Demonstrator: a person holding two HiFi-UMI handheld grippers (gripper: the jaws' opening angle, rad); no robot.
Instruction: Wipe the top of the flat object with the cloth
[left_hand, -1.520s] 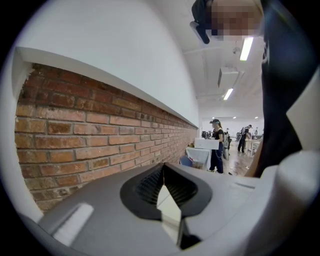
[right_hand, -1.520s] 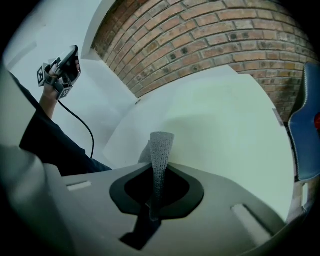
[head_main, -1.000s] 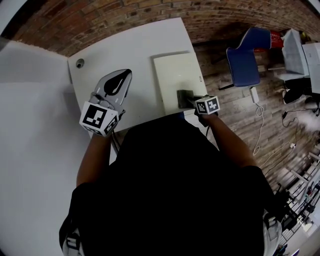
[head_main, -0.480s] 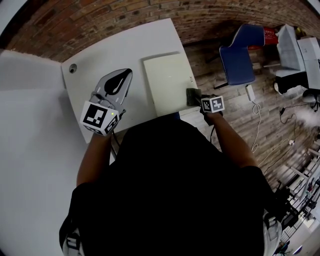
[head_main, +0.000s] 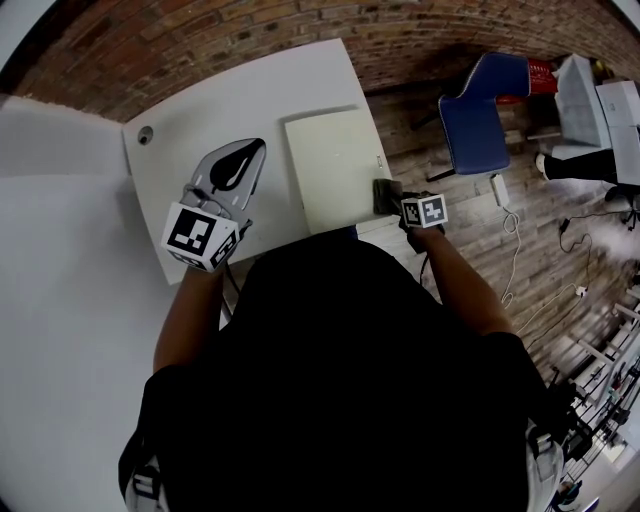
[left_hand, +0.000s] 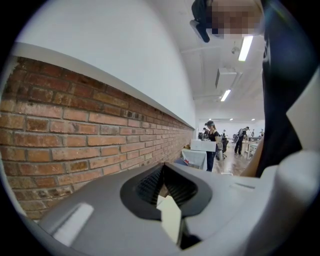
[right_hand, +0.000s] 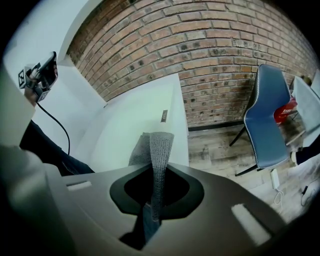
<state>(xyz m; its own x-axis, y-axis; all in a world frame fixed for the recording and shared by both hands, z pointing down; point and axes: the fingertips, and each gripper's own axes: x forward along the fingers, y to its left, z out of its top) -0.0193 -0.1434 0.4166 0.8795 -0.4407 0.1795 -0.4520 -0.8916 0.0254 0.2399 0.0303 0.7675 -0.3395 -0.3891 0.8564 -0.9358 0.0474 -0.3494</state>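
Flat object: cream board (head_main: 335, 170) lying on the white tabletop (head_main: 230, 110), its long side running away from the person.
Cloth: grey (head_main: 380, 188), just off the board's right edge near the front corner; contact cannot be told.
Right gripper: (head_main: 388, 200) clamped on the cloth, which stands up out of the jaws.
Left gripper: (head_main: 252, 150) jaws together, nothing in them, left of the board.
Next move: likely a leftward sweep across the board's short width; the right gripper is nearer.
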